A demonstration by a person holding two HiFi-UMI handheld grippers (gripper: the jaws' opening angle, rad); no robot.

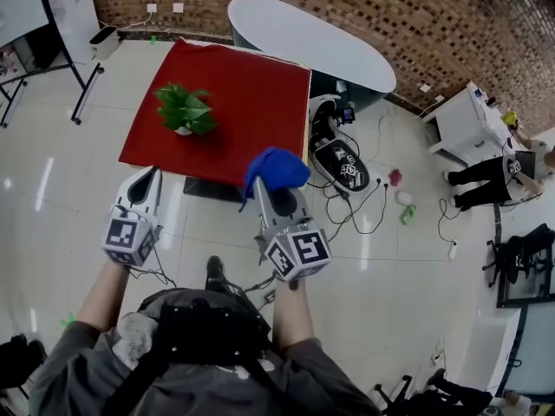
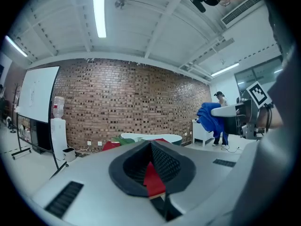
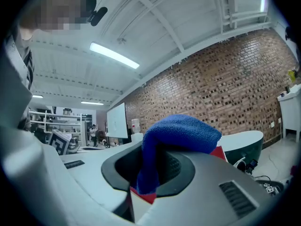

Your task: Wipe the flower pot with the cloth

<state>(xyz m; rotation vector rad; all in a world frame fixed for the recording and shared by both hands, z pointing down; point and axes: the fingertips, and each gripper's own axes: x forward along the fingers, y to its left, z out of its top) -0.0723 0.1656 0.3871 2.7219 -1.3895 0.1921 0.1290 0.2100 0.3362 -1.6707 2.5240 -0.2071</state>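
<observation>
Small white flower pot with a leafy green plant (image 1: 183, 130) stands on the red-topped square bench (image 1: 251, 94), toward the bench's left side, with nothing touching it. Right gripper (image 1: 270, 189) has its jaws clamped on the blue terry cloth (image 1: 276, 168), which bunches over the jaw tips at the bench's near edge, well apart from the pot. Left gripper (image 1: 151, 178) has its jaws closed on nothing and is held just off the bench's near-left corner, over the pale tiled floor (image 1: 408, 267).
</observation>
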